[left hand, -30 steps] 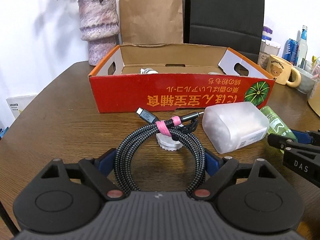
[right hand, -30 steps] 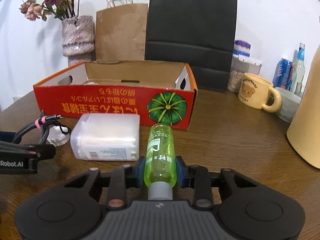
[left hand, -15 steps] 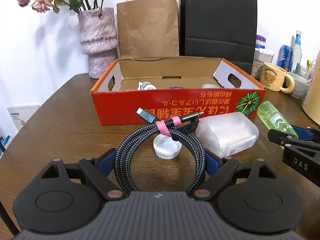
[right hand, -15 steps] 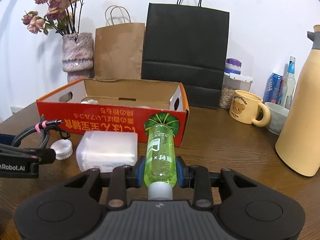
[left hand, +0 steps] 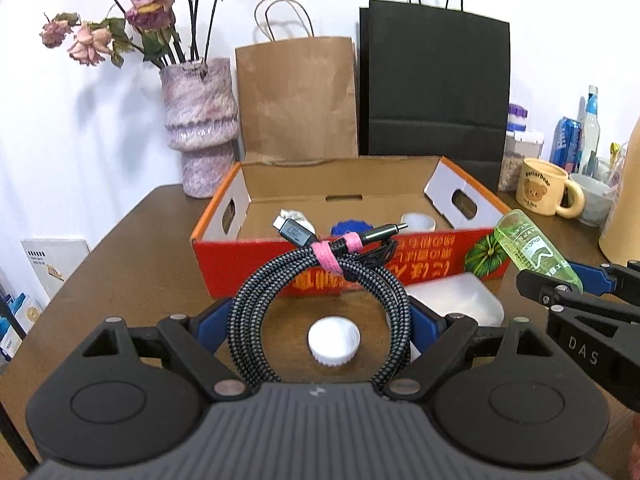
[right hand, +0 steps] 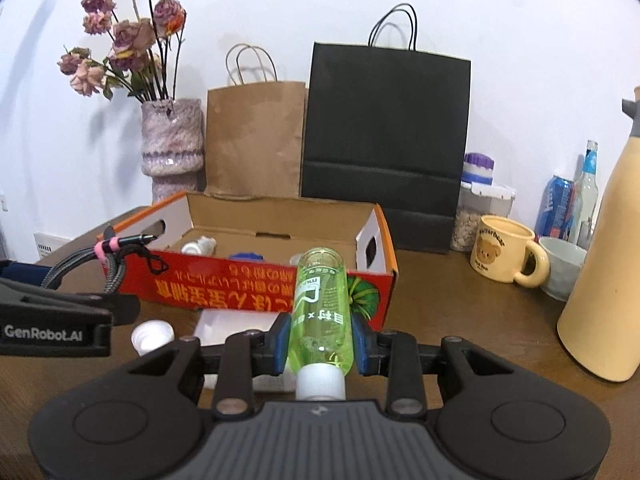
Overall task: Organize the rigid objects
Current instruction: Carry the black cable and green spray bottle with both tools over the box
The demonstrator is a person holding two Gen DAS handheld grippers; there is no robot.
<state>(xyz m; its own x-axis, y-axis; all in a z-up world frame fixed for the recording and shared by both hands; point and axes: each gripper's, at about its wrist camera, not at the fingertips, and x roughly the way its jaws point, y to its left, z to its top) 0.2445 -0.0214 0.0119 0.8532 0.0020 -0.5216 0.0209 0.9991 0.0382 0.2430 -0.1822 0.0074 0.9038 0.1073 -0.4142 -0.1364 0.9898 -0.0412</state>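
Now my left gripper (left hand: 320, 316) is spread wide, its blue pads bearing on the outer sides of the coiled cable (left hand: 320, 300), while my right gripper (right hand: 320, 344) is pressed tight on the green bottle (right hand: 321, 312), cap toward me, base pointing ahead. Both loads hang clear of the tabletop (left hand: 140, 260), and the red box (left hand: 400, 268) sits just ahead of and below both grippers.

As I judge it, the step in hand is carrying both over the near wall of the box. To do it well I should keep each high enough that the cable's loop and the bottle's base clear the rim, set them into bare floor space, and only then let go; the cable plugs stick out forward and could snag the wall.

The left view shows the box floor best: a blue thing, a white cup and a pale item lie there, and the white cap (left hand: 334, 340) sits under the coil. The right view alone shows the grip on the bottle and the tall tan jug (right hand: 600, 280) to my right.
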